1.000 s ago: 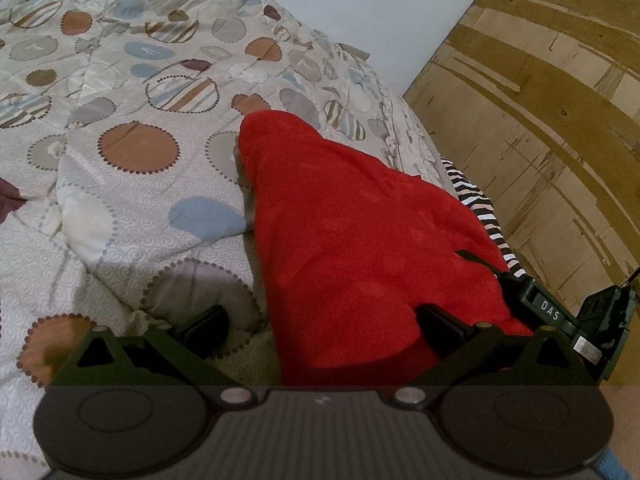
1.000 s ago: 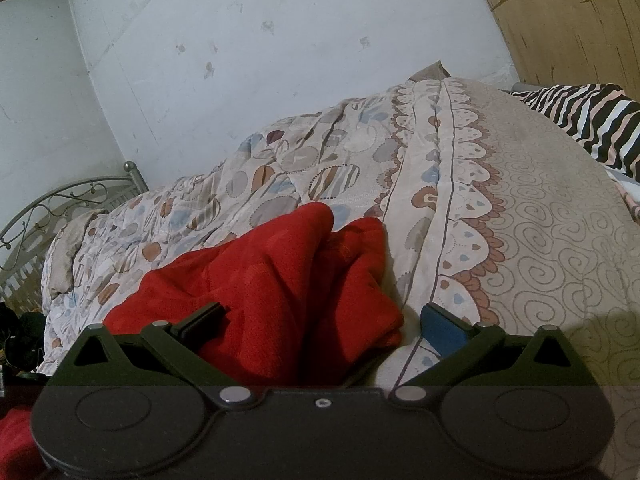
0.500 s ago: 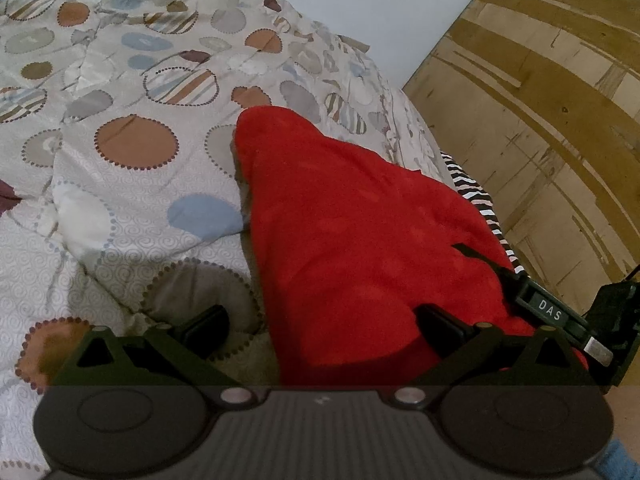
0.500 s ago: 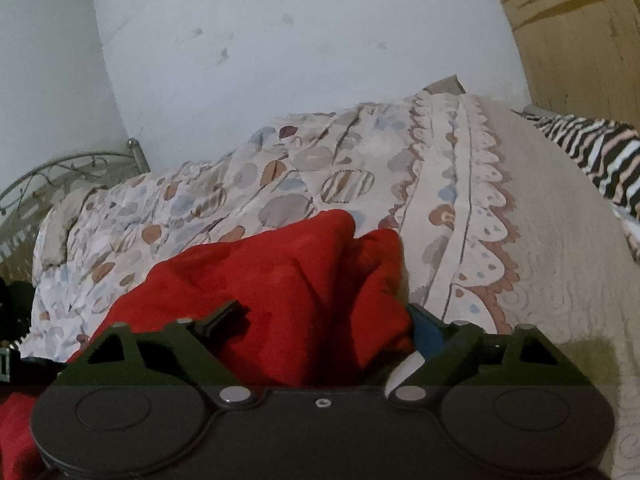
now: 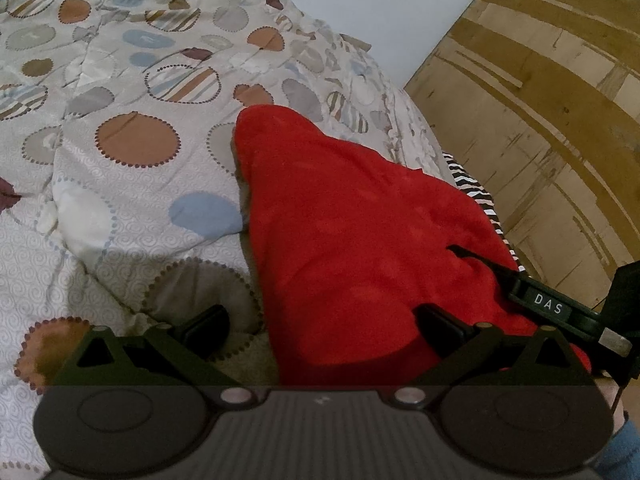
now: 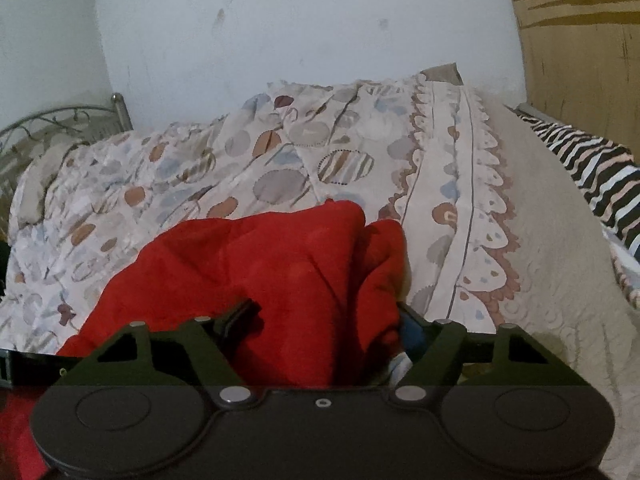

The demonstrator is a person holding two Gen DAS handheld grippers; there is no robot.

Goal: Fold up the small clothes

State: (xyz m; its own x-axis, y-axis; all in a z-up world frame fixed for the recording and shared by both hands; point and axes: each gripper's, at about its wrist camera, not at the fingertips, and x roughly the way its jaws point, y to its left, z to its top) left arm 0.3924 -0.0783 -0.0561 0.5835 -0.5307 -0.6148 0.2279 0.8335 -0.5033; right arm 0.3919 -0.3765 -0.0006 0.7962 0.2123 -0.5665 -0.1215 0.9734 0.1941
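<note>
Red garment (image 5: 360, 248): soft, fleecy knit, matte; bunched into a rough wedge tapering to a rounded tip on the bed, creased into thick rolls at the near end (image 6: 280, 272).
Quilt (image 5: 120, 168): pale cotton, stitched with fine swirls, printed with brown, blue and grey dotted circles, some striped; rumpled, with a scalloped border strip (image 6: 472, 216) toward the plain beige edge.
Left gripper (image 5: 320, 322): black plastic, jaws wide apart, left finger (image 5: 208, 322) resting against the quilt, right finger (image 5: 440, 326) lying on the red cloth; nothing pinched.
Right gripper (image 6: 324, 316): jaws drawn in against a thick fold of the red garment, blue-padded finger (image 6: 412, 330) half buried on the right; also seen from the left camera as a black bar marked DAS (image 5: 548, 306) sunk into the cloth.
Zebra-striped fabric (image 6: 592, 172): black, white and tan, at the far edge of the bed, just beyond the red garment.
Wooden panel (image 5: 540, 120): scuffed plywood, right side.
White wall (image 6: 300, 32): stained, behind the bed.
Metal bedstead (image 6: 60, 120): curled wirework, far left.
</note>
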